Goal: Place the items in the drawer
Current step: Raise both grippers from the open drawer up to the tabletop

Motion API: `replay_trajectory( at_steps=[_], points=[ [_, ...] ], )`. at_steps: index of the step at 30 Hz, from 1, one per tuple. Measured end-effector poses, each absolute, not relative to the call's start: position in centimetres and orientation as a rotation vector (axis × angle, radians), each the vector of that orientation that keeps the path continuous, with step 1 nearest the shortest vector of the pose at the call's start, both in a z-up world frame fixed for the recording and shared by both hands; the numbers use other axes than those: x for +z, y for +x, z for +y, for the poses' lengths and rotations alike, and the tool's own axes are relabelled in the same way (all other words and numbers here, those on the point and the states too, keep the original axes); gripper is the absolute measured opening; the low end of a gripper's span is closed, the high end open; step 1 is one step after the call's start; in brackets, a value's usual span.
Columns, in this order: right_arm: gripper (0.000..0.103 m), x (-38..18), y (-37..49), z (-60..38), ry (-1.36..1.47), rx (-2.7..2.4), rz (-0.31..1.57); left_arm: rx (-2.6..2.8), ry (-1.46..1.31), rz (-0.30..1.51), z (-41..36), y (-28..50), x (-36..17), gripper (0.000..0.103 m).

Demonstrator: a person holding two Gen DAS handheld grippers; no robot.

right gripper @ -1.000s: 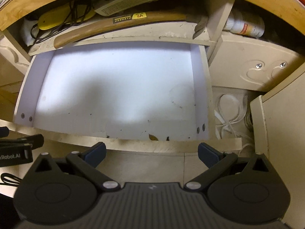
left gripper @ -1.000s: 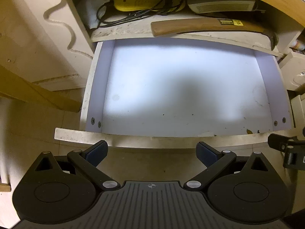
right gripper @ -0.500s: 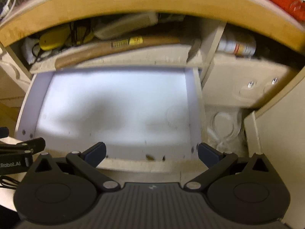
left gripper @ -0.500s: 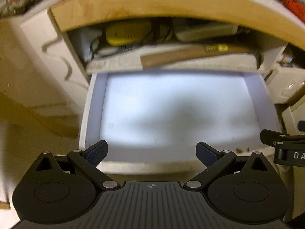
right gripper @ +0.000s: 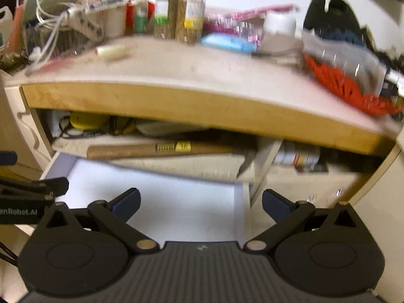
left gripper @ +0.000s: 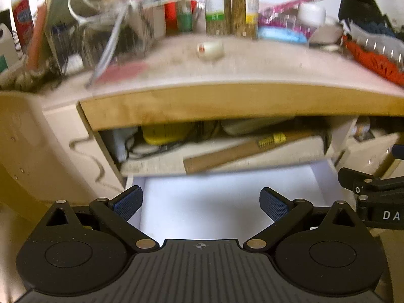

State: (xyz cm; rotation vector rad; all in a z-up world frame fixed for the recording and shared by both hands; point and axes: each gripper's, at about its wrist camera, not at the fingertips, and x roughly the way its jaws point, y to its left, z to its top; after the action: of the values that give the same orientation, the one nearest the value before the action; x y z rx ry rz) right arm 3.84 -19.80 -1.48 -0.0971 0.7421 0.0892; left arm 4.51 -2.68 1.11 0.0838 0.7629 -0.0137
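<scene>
One drawer [left gripper: 227, 202], two tall jars [left gripper: 231, 5], one hammer [left gripper: 240, 151]

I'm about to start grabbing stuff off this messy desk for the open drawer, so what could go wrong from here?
1. The small white roll lies on its side on the desktop; an open left gripper could nudge it rolling.
2. Loose white cables trail near it and may snag a finger.
3. The open drawer sits under the desk's front edge; a lowered item could catch that edge.
</scene>
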Motion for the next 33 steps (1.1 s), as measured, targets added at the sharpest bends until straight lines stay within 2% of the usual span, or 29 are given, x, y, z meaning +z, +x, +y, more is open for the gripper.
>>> replay_trajectory(
  at_steps=[19,33],
  points=[
    [0.103,4.3,1.4,-21.0,-0.030,0.086,0.343,-0.032,0.058,0.403,-3.2,3.1,7.0,0.102],
    [0.103,4.8,1.0,-21.6,0.004,0.089,0.295,-0.044,0.074,0.338,-3.6,2.6,7.4,0.102]
  ],
)
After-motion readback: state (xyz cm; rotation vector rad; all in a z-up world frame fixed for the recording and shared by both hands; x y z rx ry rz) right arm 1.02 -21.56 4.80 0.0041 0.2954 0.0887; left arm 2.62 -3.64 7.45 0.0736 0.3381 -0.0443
